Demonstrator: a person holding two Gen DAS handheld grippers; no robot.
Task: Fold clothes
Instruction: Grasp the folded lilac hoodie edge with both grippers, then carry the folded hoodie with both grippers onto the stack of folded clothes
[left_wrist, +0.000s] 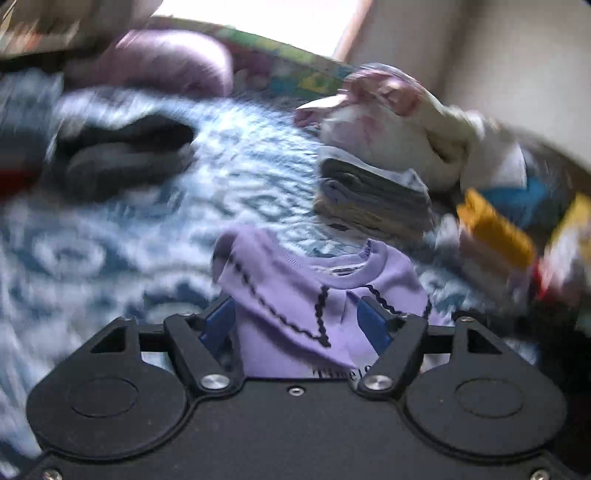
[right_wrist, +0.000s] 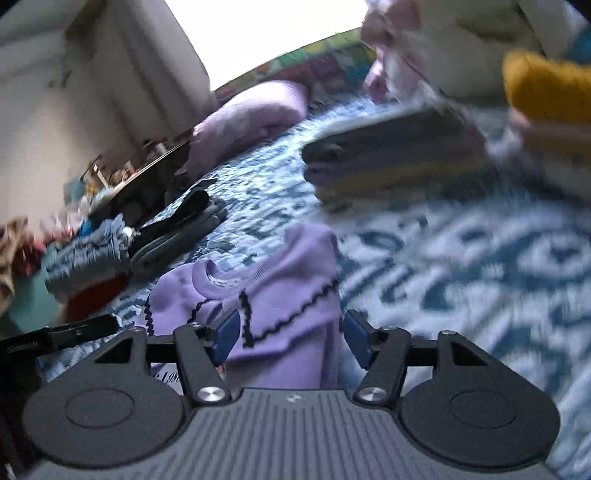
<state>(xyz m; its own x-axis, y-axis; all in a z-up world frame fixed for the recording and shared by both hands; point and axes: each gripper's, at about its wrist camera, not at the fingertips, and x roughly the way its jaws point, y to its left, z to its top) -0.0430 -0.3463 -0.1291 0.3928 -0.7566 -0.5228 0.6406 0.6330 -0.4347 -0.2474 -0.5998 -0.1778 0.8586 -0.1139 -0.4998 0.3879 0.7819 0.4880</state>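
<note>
A folded lilac top (left_wrist: 295, 291) with black wavy trim fills the space between the blue fingers (left_wrist: 218, 325) of my left gripper (left_wrist: 295, 325), which is shut on it. The same lilac top (right_wrist: 284, 295) also sits between the blue fingers (right_wrist: 354, 339) of my right gripper (right_wrist: 288, 338), which grips it too. The top hangs just above a bed with a blue and white patterned cover (left_wrist: 110, 240). A stack of folded clothes (left_wrist: 373, 199) lies beyond it, also in the right wrist view (right_wrist: 391, 155). Both views are motion-blurred.
A dark folded garment (left_wrist: 122, 155) lies on the cover at the left. A lilac blanket roll (left_wrist: 166, 59) sits at the back. A heap of white, pink and yellow clothes (left_wrist: 406, 122) lies at the right. More loose clothes (right_wrist: 81, 251) are piled by the bed's left edge.
</note>
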